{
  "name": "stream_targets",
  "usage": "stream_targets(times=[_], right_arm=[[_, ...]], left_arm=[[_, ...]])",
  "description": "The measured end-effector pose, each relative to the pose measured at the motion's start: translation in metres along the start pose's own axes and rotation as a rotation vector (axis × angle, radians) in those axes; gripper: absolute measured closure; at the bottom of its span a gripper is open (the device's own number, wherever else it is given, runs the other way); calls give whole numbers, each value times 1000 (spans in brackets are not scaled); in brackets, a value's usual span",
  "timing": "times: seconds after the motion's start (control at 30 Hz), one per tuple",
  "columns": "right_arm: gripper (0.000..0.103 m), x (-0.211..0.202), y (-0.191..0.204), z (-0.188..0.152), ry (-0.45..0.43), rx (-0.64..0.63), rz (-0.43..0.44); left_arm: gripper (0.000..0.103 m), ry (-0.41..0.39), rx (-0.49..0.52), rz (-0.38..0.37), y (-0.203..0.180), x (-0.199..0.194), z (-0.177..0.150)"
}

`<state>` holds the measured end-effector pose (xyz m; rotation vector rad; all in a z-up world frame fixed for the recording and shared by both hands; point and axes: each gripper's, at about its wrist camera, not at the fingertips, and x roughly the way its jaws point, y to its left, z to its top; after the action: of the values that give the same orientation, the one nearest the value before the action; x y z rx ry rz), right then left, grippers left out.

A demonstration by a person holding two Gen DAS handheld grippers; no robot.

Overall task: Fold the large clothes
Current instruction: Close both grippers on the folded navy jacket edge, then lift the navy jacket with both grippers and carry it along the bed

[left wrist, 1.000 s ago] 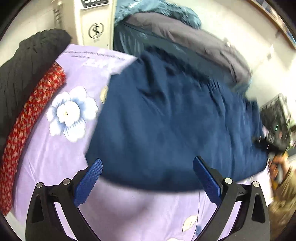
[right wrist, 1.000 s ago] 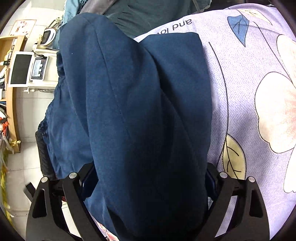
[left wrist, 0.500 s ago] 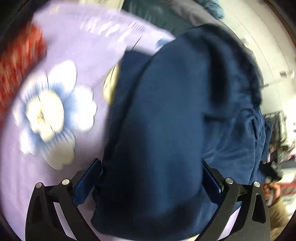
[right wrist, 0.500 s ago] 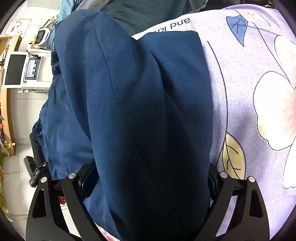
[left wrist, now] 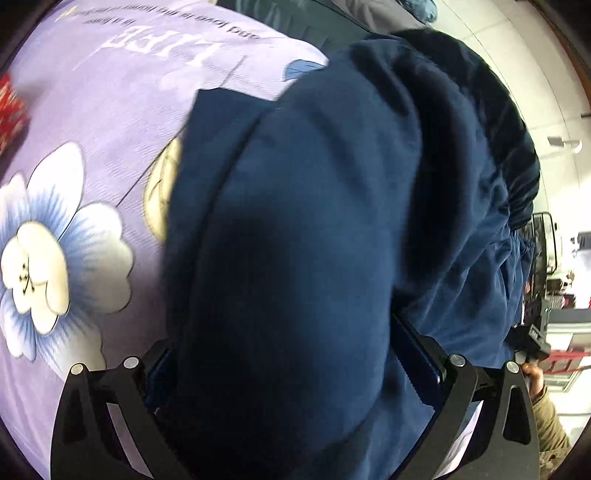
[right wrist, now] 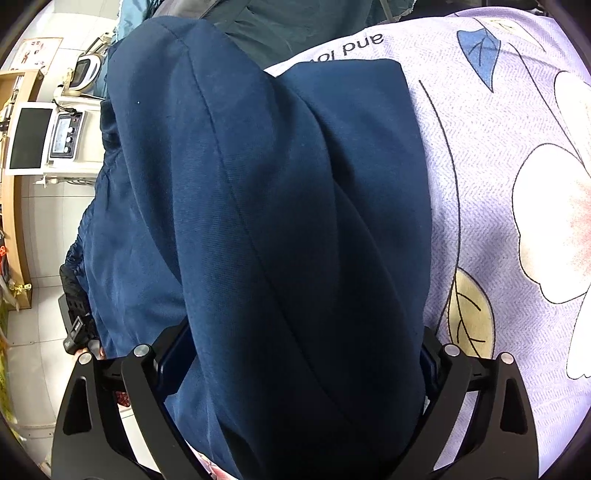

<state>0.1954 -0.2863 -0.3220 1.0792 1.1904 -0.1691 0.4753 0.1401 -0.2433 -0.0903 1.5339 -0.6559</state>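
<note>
A large navy blue garment (left wrist: 314,221) lies bunched in thick folds on a lilac flowered bedsheet (left wrist: 92,129). My left gripper (left wrist: 291,369) is open at full width, and a thick fold of the garment fills the gap and hides most of both fingers. In the right wrist view the same garment (right wrist: 277,203) runs up the middle, one folded layer over a flat one. My right gripper (right wrist: 303,354) is also open wide, astride the fold. The fabric covers the blue pads (right wrist: 173,354) almost wholly.
The sheet (right wrist: 498,184) stretches to the right of the garment. A red patterned cloth (left wrist: 9,107) sits at the far left edge. Dark bedding (right wrist: 295,26) is piled beyond the garment. A white device with a screen (right wrist: 29,140) stands off the bed. A hand (left wrist: 533,373) shows at the right.
My left gripper has moved forward over the navy garment, so the fold now sits between its fingers. The right gripper has kept nearly the same place astride the fold.
</note>
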Motion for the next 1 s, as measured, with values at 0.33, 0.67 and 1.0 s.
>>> stream_targets(times=[0.33,0.67,1.0], right_arm=[[43,-11,24,-20,-111,-9,-107],[79,-66,70,-78,-241,-81,-52],[81,-121,86,-216,-228,-85,27]], left_arm=[[57,-42,25,-16,-25,-23,-10],[79,-124,151,-127,-70,-88,-38],[80,-74,215,-214,-69,-146,-124]])
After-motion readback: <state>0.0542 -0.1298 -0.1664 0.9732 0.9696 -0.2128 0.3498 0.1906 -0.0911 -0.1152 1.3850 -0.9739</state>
